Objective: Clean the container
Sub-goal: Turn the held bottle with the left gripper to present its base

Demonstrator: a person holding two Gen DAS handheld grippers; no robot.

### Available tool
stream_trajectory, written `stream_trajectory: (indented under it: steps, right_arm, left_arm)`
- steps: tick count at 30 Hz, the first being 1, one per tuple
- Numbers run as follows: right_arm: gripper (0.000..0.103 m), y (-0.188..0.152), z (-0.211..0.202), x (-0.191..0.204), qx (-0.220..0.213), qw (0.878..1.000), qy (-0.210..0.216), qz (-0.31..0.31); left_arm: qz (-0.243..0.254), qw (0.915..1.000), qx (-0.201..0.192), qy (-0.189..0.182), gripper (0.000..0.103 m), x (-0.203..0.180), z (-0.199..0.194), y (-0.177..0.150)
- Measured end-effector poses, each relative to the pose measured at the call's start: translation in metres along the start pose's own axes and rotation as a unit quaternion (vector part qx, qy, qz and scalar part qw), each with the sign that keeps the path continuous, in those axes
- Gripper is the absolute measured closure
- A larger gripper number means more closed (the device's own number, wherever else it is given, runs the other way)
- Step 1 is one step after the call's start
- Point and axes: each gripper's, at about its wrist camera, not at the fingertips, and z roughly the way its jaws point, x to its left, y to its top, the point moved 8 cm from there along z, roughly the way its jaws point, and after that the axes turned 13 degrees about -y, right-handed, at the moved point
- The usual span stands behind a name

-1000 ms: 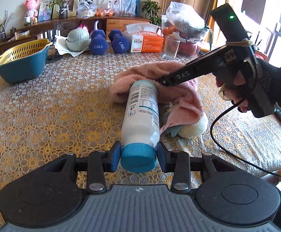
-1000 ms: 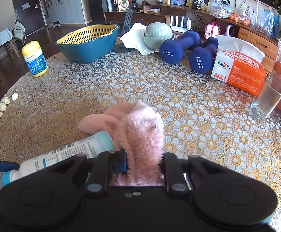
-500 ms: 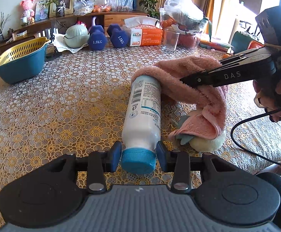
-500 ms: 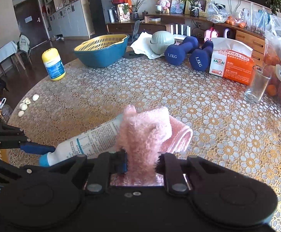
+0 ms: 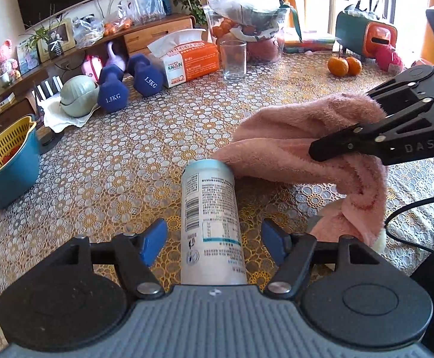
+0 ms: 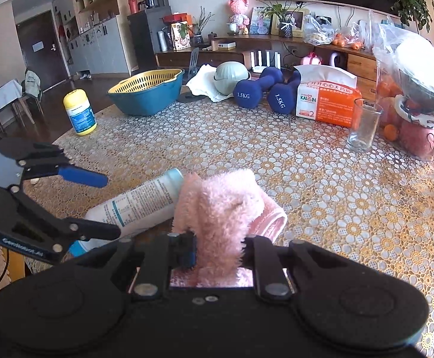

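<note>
The white bottle (image 5: 211, 223) lies on its side on the lace-patterned table (image 5: 127, 161), near the edge closest to the person, its base pointing toward the table's middle. A moment ago the left gripper (image 5: 214, 243) was clamped on the blue cap; now its blue pads (image 5: 152, 240) stand well apart on either side of the bottle's body, touching nothing, so the bottle has been let go and rests on the table alone. The pink towel (image 5: 303, 146), draped over the bottle's far half a second ago, has slid off it and now only meets the rim of the base. The right gripper (image 6: 218, 252) has its jaws clamped together on a bunched fold of that towel, as before. I read this as the close of a wiping pass: the label side looks wiped, and the bottle would need turning or regripping before the underside can be reached.

The cap is hidden under the left gripper's body in the left wrist view, and only a sliver of blue shows in the right wrist view. Whether the bottle's surface is truly clean cannot be told, and the label print is too small to read
</note>
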Motion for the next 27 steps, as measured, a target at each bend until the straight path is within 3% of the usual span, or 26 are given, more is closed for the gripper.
stream_trajectory:
  steps: [10,11,13,16,22,27]
  right_arm:
    - [0.087,-0.001,-0.002,-0.007,-0.014,1.000,0.010,0.023]
    - [0.087,-0.001,0.000,-0.008,-0.013,1.000,0.011,0.025]
    - [0.087,-0.001,0.001,-0.008,-0.014,0.999,0.010,0.028]
    - [0.087,0.001,0.002,-0.009,-0.017,0.999,0.011,0.035]
    - [0.087,0.005,0.002,-0.007,-0.027,0.997,0.012,0.069]
    - [0.088,0.023,-0.007,-0.001,-0.059,0.993,0.022,0.101]
  left_arm:
    - [0.032,0.9971,0.069,0.003,0.034,0.014,0.052,0.019]
    - [0.031,0.9969,0.073,0.003,0.035,0.015,0.055,0.020]
    - [0.026,0.9969,0.074,-0.003,0.048,0.017,0.057,0.021]
    - [0.025,0.9969,0.075,-0.004,0.050,0.017,0.056,0.022]
    - [0.011,0.9990,0.044,0.002,0.051,0.017,0.038,0.024]
    - [0.008,0.9998,-0.017,0.000,0.052,0.010,-0.004,0.025]
